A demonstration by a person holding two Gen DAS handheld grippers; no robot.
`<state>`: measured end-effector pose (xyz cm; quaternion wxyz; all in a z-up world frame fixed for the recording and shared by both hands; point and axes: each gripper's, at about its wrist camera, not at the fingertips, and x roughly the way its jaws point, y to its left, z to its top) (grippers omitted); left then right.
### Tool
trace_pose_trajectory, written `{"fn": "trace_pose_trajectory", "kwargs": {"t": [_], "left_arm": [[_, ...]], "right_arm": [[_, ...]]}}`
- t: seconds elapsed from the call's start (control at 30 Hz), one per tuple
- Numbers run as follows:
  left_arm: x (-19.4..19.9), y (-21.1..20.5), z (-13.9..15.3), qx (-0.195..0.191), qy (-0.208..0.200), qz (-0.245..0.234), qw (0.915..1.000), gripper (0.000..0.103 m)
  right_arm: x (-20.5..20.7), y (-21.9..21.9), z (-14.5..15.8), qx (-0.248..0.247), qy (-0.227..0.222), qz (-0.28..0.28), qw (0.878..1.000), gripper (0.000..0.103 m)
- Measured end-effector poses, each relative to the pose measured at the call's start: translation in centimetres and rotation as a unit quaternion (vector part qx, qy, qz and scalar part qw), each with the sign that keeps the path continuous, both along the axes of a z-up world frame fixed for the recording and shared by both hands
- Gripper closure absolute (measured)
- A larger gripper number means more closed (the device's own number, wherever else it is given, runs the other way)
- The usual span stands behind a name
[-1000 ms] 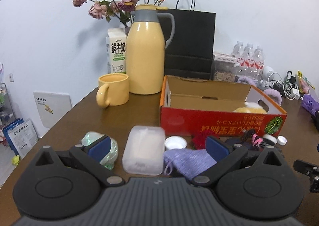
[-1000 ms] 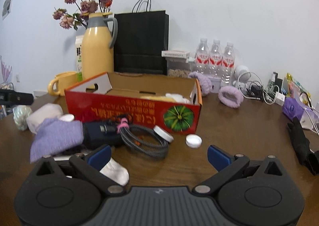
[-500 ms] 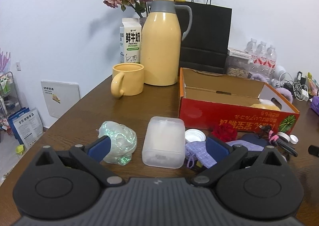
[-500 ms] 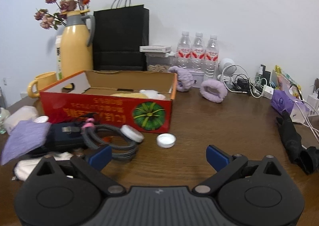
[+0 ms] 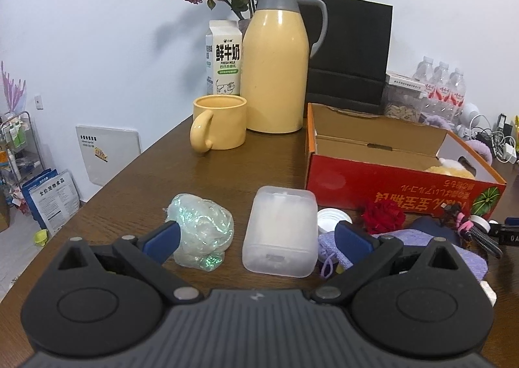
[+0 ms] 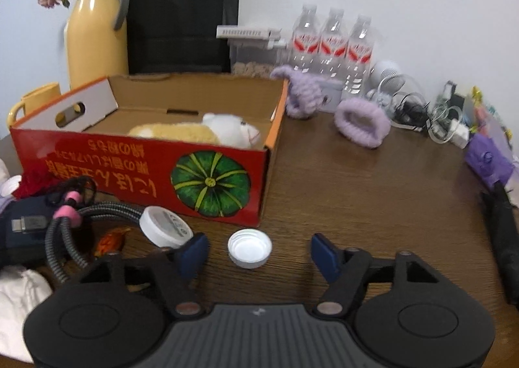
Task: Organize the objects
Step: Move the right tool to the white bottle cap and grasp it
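Observation:
My right gripper point(image 6: 258, 254) hovers low over the brown table, its jaws closing around a small white bottle cap point(image 6: 249, 252); the blue pads stand clear of the cap on both sides. Just behind is the red cardboard box point(image 6: 146, 167) with a plush toy point(image 6: 201, 134) inside. My left gripper point(image 5: 256, 240) is open, and between its fingers lie a translucent plastic case point(image 5: 280, 231) and a crumpled iridescent wrap point(image 5: 202, 231), neither touched. The red box point(image 5: 389, 186) lies to the right in that view.
A coiled grey cable point(image 6: 61, 238), a white round lid point(image 6: 165, 231), a purple cloth point(image 5: 418, 244) and a red flower point(image 5: 382, 217) crowd the box's front. Yellow mug point(image 5: 220, 126), thermos point(image 5: 277, 69), milk carton point(image 5: 223, 56), black bag point(image 6: 181, 14), water bottles point(image 6: 331, 43), purple scrunchies point(image 6: 361, 123) stand behind.
The right gripper has moved forward and down to the white cap, and its fingers have narrowed around it. The left view has drifted a little, with the case and wrap now between its fingers.

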<state>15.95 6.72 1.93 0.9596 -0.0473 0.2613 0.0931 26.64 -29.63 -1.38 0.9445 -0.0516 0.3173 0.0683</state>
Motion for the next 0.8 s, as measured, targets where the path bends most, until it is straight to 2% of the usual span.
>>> {"fn": "trace_pose_trajectory", "kwargs": {"t": [0.03, 0.07, 0.1, 0.23, 0.43, 0.6, 0.8], "left_arm": [[0.0, 0.0, -0.1, 0.000, 0.000, 0.001, 1.0000, 0.000], [0.1, 0.1, -0.1, -0.001, 0.001, 0.002, 1.0000, 0.000], [0.1, 0.1, -0.1, 0.000, 0.001, 0.003, 1.0000, 0.000], [0.3, 0.3, -0.1, 0.000, 0.000, 0.007, 1.0000, 0.000], [0.3, 1.2, -0.4, -0.004, 0.004, 0.017, 0.9998, 0.000], [-0.4, 3.1, -1.0, 0.000, 0.010, 0.036, 0.9993, 0.000], [-0.8, 6.2, -2.1, 0.001, 0.024, 0.064, 0.9977, 0.000]], "right_arm": [[0.1, -0.1, -0.1, 0.011, 0.000, 0.004, 1.000, 0.051], [0.0, -0.2, 0.0, 0.021, 0.002, 0.009, 1.000, 0.067], [0.0, -0.3, 0.0, 0.029, 0.002, 0.014, 0.999, 0.076], [-0.5, -0.4, 0.0, 0.037, -0.004, 0.013, 0.999, 0.076], [-2.8, -0.6, 1.0, 0.043, -0.065, -0.001, 0.997, 0.076], [-5.9, -0.1, 2.0, 0.044, -0.109, 0.003, 0.993, 0.076], [-8.5, 1.2, 2.1, 0.034, -0.130, 0.016, 0.991, 0.076]]}}
